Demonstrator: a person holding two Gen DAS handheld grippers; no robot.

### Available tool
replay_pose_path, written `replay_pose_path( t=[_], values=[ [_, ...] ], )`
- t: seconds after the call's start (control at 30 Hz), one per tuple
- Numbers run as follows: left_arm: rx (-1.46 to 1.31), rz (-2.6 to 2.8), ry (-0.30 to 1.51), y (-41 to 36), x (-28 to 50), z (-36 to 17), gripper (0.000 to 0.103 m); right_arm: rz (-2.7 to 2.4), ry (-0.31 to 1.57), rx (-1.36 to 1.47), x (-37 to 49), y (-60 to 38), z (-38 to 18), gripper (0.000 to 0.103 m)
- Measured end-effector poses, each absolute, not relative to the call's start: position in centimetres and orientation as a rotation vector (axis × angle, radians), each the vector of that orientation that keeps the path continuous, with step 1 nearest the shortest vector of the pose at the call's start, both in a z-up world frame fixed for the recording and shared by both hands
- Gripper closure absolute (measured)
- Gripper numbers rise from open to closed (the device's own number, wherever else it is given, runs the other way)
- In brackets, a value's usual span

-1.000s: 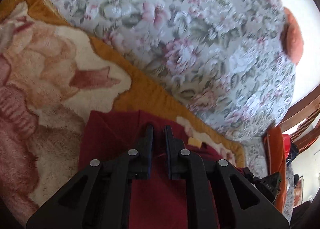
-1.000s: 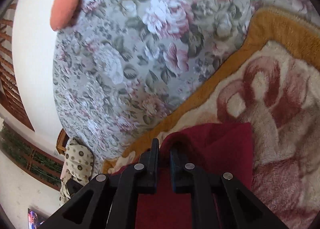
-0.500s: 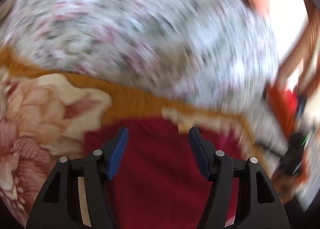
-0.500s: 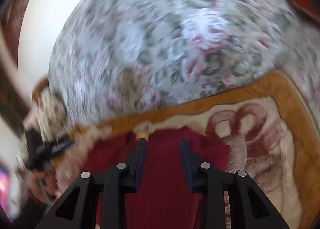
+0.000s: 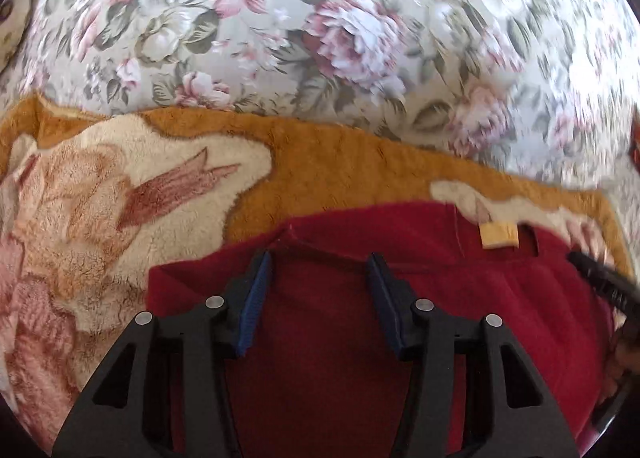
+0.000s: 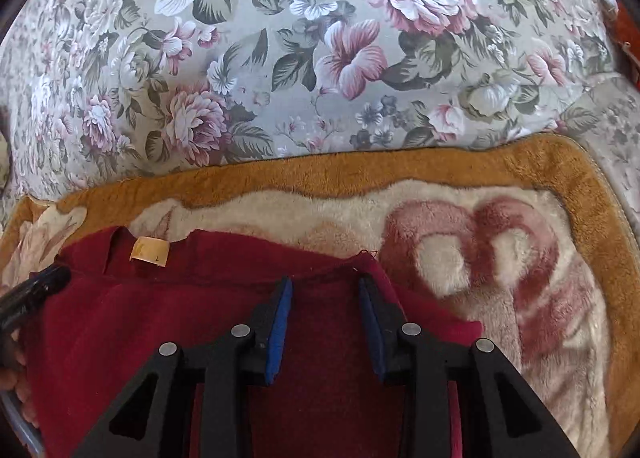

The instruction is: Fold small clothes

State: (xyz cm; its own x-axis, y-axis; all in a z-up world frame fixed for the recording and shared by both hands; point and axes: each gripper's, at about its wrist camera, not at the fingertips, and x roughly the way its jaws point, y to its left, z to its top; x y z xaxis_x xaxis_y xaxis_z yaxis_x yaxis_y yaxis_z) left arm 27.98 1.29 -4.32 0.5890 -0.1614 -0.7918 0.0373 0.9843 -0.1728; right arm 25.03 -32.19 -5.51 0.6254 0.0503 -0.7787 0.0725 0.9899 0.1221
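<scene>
A dark red fleece garment (image 5: pixel 480 282) (image 6: pixel 160 318) lies flat on a plush blanket, its far edge carrying a small tan label (image 5: pixel 499 235) (image 6: pixel 150 251). My left gripper (image 5: pixel 320 256) hovers over the garment's left corner with its jaws apart and closing. Red cloth lies beneath the gap, but the blue pads (image 5: pixel 252 306) do not press on it. My right gripper (image 6: pixel 324 280) stands open over the right corner, where a folded edge runs just past its fingertips. Each gripper's dark tip shows at the edge of the other's view.
The blanket (image 5: pixel 100 198) (image 6: pixel 500 258) is cream and pink with an orange-brown border. Beyond it spreads a grey floral bedsheet (image 5: pixel 320 38) (image 6: pixel 320 58). Part of a hand shows at the left edge of the right wrist view.
Both grippers were shut on the garment's corners a second ago and have let go. Both rolled to level, and the red cloth now lies flat under them.
</scene>
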Motion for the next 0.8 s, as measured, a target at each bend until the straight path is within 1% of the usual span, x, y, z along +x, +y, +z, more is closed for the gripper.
replay_pose_path(
  t=[0.07,0.17,0.43,0.47,0.5,0.57,0.6,0.63,0.67,0.73,0.8],
  values=[
    [-0.228,-0.123,0.931,2.6,28.3,-4.6,0.057,0.002,0.880,0.182,24.8,-33.0,-5.7,0.071],
    [-0.317,-0.149,0.927,4.0,28.3,-4.7,0.057,0.027,0.859,0.247,24.4,-34.1,-5.9,0.070],
    [-0.256,-0.128,0.925,2.4,28.5,-4.1,0.057,0.022,0.852,0.251,24.6,-33.4,-5.5,0.069],
    [-0.237,-0.128,0.936,2.2,28.7,-3.9,0.056,0.019,0.860,0.243,25.0,-33.2,-5.5,0.069],
    [-0.200,-0.145,0.967,1.7,29.1,-3.6,0.049,0.017,0.874,0.232,25.2,-33.0,-5.3,0.068],
    [-0.086,-0.166,1.042,0.8,29.6,-2.1,0.049,0.015,0.942,0.203,26.1,-32.5,-4.2,0.070],
    [-0.063,-0.150,1.044,1.1,29.0,-0.7,0.049,-0.013,0.966,0.194,25.8,-32.2,-2.9,0.070],
    [-0.089,-0.162,1.015,1.7,28.1,0.7,0.048,-0.019,0.939,0.204,24.9,-31.9,-1.4,0.070],
    [-0.134,-0.187,0.975,2.7,26.8,2.1,0.048,0.009,0.860,0.219,23.0,-31.3,0.8,0.070],
    [-0.217,-0.171,0.912,4.8,23.6,4.2,0.034,0.053,0.734,0.197,19.2,-29.7,3.8,0.067],
    [-0.267,-0.169,0.878,5.8,20.7,4.8,0.032,0.117,0.721,0.150,17.6,-27.5,4.8,0.067]
  ],
)
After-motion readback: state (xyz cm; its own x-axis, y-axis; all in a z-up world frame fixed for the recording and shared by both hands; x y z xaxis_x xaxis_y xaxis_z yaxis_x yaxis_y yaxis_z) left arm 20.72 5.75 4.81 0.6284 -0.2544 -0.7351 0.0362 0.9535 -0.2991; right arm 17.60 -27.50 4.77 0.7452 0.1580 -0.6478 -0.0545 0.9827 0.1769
